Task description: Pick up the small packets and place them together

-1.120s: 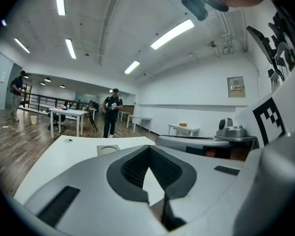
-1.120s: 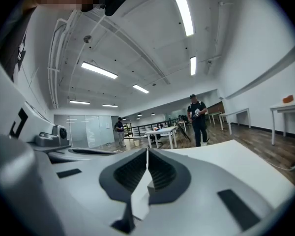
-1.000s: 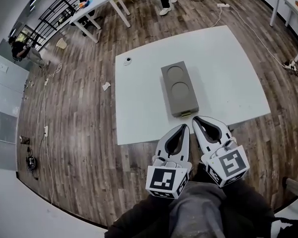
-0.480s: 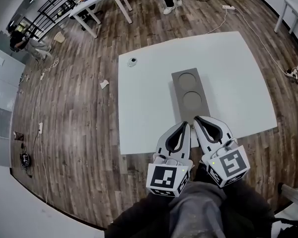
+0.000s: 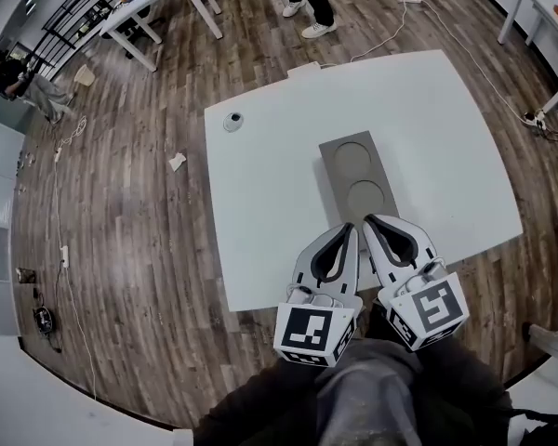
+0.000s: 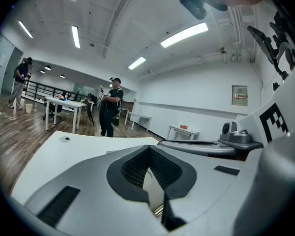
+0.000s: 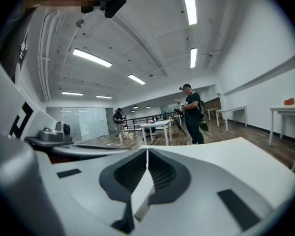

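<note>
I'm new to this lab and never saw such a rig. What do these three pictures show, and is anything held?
No robot: a person holds a two-jaw tool in each hand. The downward picture comes from a camera on the person's head. The other two come from cameras riding on each tool, looking along its jaws. The left gripper and right gripper sit side by side at the near edge of a white table. Both have jaws together, holding nothing. On the table lie a grey box with two round recesses and a small round object near the far left corner. No small packets show.
</note>
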A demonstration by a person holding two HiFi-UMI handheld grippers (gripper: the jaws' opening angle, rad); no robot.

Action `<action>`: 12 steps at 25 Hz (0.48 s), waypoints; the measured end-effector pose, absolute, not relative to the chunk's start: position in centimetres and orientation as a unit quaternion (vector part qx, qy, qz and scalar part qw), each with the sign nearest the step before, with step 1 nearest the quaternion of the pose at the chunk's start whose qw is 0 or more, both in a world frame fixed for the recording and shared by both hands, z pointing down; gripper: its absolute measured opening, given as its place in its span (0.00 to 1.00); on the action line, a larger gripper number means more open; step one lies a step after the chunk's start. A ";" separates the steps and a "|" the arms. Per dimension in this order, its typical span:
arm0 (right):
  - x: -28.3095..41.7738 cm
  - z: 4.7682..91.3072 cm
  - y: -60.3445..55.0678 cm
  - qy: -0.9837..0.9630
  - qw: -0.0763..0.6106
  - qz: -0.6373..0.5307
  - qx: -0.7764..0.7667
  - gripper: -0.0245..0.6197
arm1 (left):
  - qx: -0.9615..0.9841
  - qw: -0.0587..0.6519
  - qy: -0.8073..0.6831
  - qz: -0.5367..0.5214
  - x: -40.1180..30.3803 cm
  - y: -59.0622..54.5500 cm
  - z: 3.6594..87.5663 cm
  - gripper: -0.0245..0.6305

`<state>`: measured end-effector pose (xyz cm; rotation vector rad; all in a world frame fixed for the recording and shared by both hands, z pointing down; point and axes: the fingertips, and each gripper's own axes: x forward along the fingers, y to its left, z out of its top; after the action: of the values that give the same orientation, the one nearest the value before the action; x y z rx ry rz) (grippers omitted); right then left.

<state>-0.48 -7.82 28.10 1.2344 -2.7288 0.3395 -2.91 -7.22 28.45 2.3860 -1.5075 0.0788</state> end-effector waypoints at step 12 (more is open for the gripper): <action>-2.0 27.2 -10.3 -0.878 0.047 0.104 0.464 0.05 | 0.873 0.143 -0.465 0.042 -4.1 -10.0 27.6 0.03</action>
<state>-1.99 -10.32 27.18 1.4167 -2.6796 0.3165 -4.10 -9.99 27.62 2.5185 -1.3403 0.1199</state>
